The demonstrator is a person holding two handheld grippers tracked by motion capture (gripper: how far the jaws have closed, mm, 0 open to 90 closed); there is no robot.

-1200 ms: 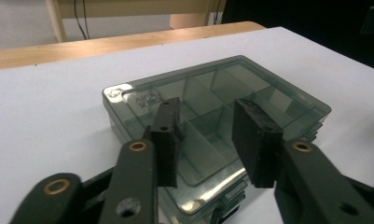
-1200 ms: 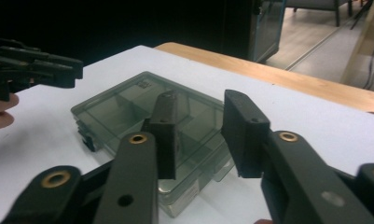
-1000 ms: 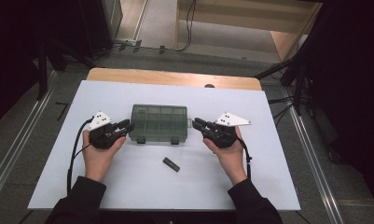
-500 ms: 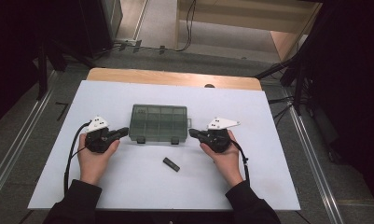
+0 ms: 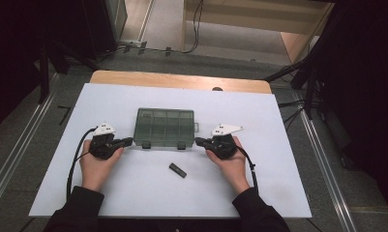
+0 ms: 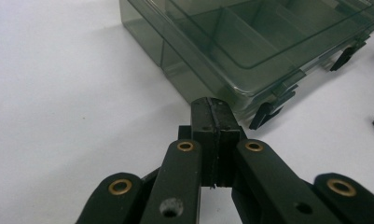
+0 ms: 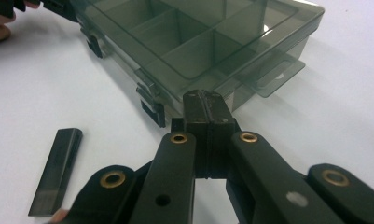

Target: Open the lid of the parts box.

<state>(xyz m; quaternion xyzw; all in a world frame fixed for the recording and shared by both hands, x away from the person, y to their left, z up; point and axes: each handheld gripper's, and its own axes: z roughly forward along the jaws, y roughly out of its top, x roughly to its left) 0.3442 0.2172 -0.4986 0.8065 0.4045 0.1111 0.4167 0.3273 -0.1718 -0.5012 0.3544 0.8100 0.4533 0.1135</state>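
A smoky clear plastic compartment box [image 5: 165, 127] lies shut on the white table, its two dark latches on the near side. My left gripper [image 5: 128, 141] rests at the box's near left corner, jaws pressed together with nothing between them. In the left gripper view its tips [image 6: 211, 108] sit just short of the box [image 6: 250, 46]. My right gripper [image 5: 199, 141] is shut and empty at the near right corner; in the right gripper view its tips [image 7: 205, 100] almost meet the box [image 7: 198, 42]. A small flat black bar [image 5: 177, 170] lies in front of the box, between my hands.
The white table top [image 5: 278, 183] has free room in front and to both sides of the box. A wooden strip [image 5: 177, 80] runs along its far edge. Dark stands and cables stand on the floor beyond. The black bar [image 7: 56, 170] lies left of my right jaws.
Both hands drew back a little toward me and lowered, from the box's sides to its near corners. Both pairs of jaws closed fully with nothing between them.
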